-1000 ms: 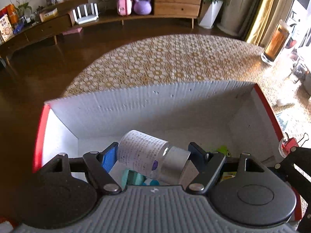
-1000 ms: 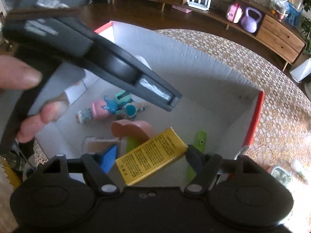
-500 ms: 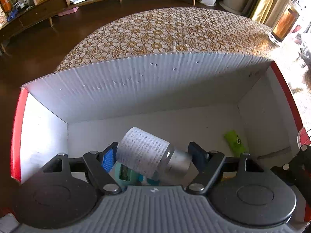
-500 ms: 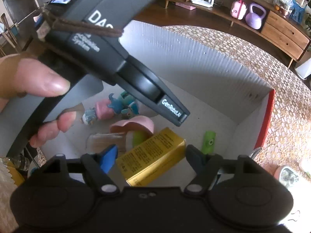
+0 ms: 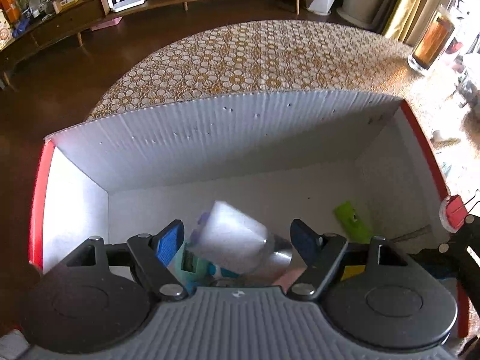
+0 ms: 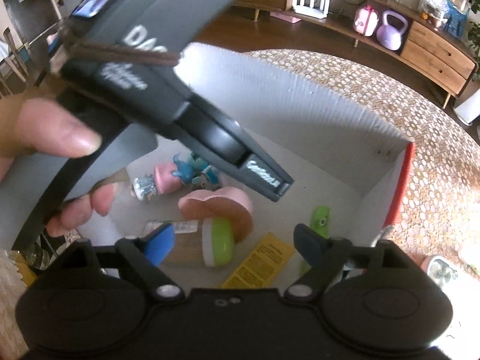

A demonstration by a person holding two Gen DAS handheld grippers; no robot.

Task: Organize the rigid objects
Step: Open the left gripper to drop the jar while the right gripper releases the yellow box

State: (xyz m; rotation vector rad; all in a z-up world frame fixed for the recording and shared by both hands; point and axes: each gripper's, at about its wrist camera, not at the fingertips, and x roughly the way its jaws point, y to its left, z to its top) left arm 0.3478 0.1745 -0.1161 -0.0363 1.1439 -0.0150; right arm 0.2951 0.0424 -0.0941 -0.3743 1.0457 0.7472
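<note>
Right hand-held gripper [image 6: 232,241] angled down, jaws opening over yellow box [image 6: 261,265]

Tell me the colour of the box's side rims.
Red rims on a white box; clearest in the left wrist view.

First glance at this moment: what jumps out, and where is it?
In the right wrist view, a hand gripping the dark grey left gripper fills the upper left, above a white box holding toys. In the left wrist view, a blurred white bottle with a silver cap sits between that gripper's fingers. Under the right gripper, whose jaws are opening, a yellow box lies free of both pads.
</note>
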